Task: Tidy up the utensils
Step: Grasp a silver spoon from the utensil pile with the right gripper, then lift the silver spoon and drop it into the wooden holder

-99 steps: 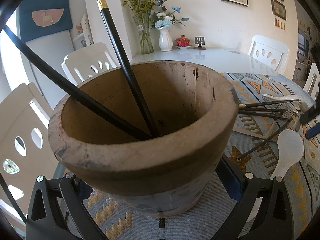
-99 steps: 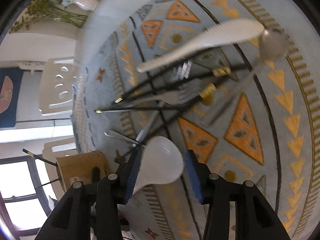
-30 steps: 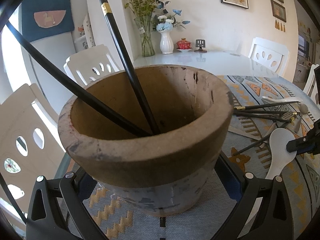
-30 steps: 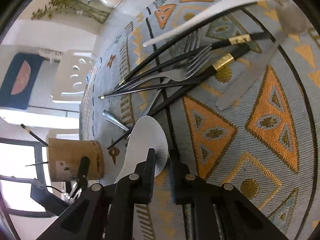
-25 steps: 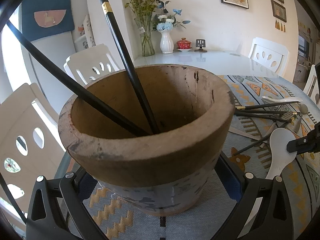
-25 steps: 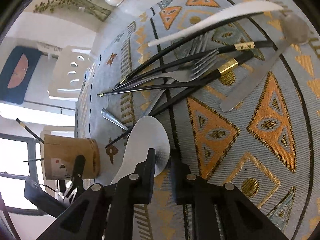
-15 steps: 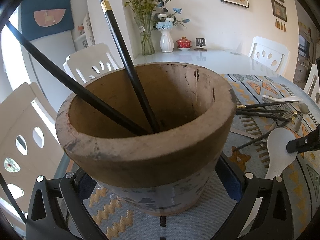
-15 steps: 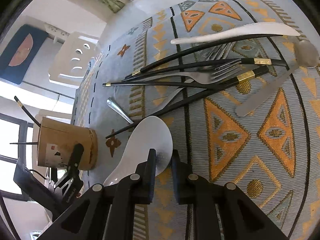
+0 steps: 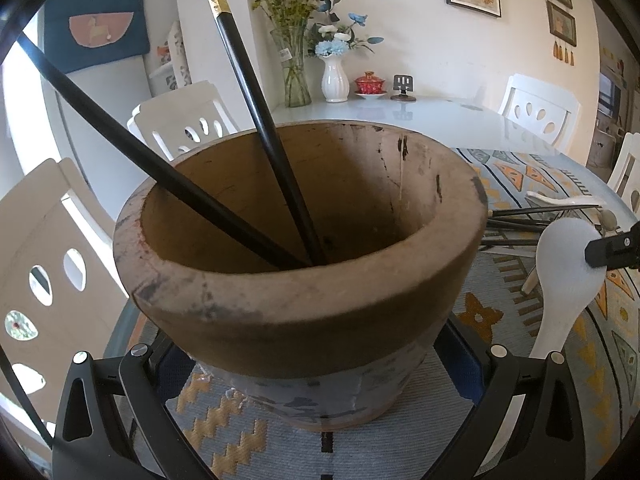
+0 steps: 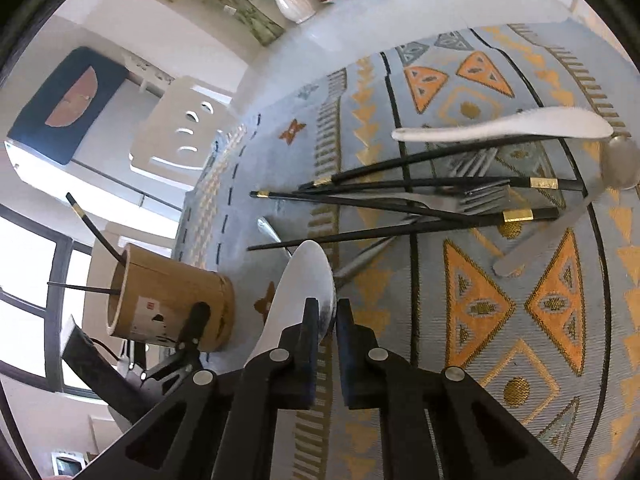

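A worn wooden utensil holder with two black chopsticks leaning in it sits between the pads of my left gripper, which is shut on it. My right gripper is shut on the bowl rim of a white ceramic spoon; its jaws have just been closing on that rim. In the left wrist view this spoon hangs right of the holder. Past the right gripper, black chopsticks, a fork, a second white spoon and a metal spoon lie piled on the cloth.
A patterned blue and orange tablecloth covers the near part of the round table. Two vases with flowers and a red lidded cup stand at the far edge. White chairs ring the table. The holder stands left of the pile.
My right gripper has risen and rolled with the white spoon in it, so the spoon is lifted off the cloth. The left gripper and holder have stayed put.
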`<action>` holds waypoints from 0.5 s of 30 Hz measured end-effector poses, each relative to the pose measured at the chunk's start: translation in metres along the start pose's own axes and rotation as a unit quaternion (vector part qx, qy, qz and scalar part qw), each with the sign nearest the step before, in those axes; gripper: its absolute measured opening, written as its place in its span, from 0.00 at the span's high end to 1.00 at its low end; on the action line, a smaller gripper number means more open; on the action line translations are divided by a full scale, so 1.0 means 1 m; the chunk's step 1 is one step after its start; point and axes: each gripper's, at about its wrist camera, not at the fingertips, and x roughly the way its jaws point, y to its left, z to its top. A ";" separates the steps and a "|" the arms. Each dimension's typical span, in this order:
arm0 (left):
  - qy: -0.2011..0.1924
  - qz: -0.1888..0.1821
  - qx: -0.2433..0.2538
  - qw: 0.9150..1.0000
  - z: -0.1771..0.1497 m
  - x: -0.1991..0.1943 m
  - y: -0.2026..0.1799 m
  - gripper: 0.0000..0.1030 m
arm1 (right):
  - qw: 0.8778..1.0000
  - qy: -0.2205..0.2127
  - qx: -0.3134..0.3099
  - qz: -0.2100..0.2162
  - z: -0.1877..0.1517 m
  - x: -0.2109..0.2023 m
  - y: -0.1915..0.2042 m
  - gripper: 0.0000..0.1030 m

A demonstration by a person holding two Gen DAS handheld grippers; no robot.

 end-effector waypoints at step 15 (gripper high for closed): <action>0.005 -0.002 -0.001 1.000 0.001 0.000 0.002 0.01 | 0.996 -0.071 -0.051 0.029 0.014 -0.048 0.031 0.93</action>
